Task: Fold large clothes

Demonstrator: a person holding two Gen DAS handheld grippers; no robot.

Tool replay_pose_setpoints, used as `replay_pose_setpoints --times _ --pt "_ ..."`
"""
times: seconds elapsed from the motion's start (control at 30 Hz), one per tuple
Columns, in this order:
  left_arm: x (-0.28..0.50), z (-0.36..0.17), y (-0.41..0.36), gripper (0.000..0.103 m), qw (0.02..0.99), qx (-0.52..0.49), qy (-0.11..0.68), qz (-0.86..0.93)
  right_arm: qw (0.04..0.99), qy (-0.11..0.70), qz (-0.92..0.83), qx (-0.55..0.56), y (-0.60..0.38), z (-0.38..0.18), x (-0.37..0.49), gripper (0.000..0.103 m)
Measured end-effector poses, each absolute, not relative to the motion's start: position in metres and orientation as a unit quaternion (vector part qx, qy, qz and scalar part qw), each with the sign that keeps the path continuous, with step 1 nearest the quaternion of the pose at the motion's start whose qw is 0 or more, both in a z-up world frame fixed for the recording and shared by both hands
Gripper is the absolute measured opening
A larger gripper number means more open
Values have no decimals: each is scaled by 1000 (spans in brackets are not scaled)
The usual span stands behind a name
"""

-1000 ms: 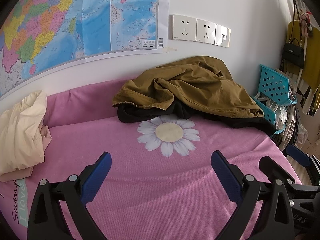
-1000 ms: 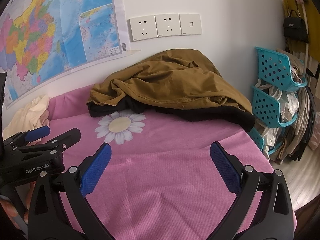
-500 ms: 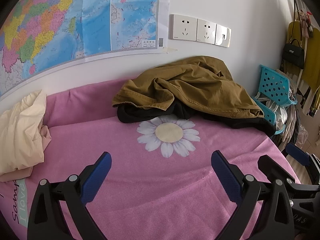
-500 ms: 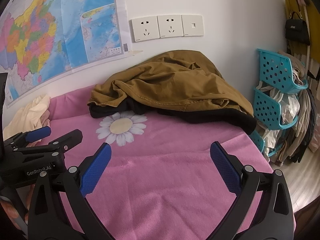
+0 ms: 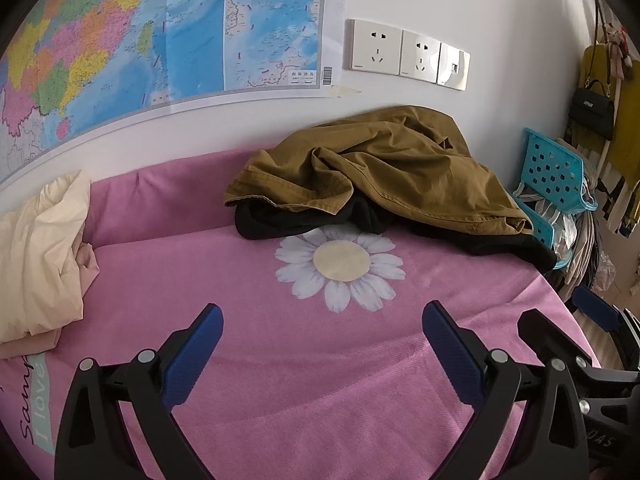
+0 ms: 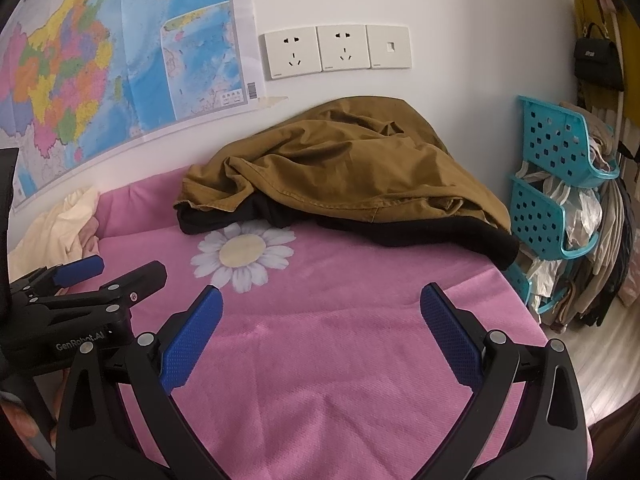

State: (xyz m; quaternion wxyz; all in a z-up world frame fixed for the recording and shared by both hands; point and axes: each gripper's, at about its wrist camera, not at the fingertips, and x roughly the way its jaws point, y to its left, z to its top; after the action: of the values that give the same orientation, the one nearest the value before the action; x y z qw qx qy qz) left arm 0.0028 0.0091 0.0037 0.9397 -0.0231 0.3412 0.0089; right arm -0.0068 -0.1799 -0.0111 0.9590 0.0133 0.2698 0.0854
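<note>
In the left wrist view, a cream cloth (image 5: 38,252) lies bunched at the left edge of the frame on the pink sheet (image 5: 320,380), and a map (image 5: 160,32) fills the upper left of the wall. At the bottom centre the left gripper (image 5: 322,324) hovers above the sheet with its blue-padded fingers spread wide and nothing between them. Just above it, mid-frame, is a printed daisy (image 5: 340,266). Above and right of the daisy, against the wall, the brown garment (image 5: 380,172) sits in a crumpled heap on top of a black garment (image 5: 280,222), whose edge touches the daisy's upper petals. Wall sockets (image 5: 404,54) are above the heap, and teal baskets (image 5: 554,172) stand at the right edge. At the lower right of this view the right gripper (image 5: 592,314) shows from the side. In the right wrist view the left gripper appears at the left edge, and the right gripper is at bottom centre, also gaping wide and empty over bare sheet, well apart from the heap in the upper middle of the frame.
</note>
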Motion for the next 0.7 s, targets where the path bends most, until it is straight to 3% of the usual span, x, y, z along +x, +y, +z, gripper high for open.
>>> replay_pose_setpoints --times 0.7 --pt "17 -8 16 97 932 -25 362 23 957 274 97 -12 -174 -11 11 98"
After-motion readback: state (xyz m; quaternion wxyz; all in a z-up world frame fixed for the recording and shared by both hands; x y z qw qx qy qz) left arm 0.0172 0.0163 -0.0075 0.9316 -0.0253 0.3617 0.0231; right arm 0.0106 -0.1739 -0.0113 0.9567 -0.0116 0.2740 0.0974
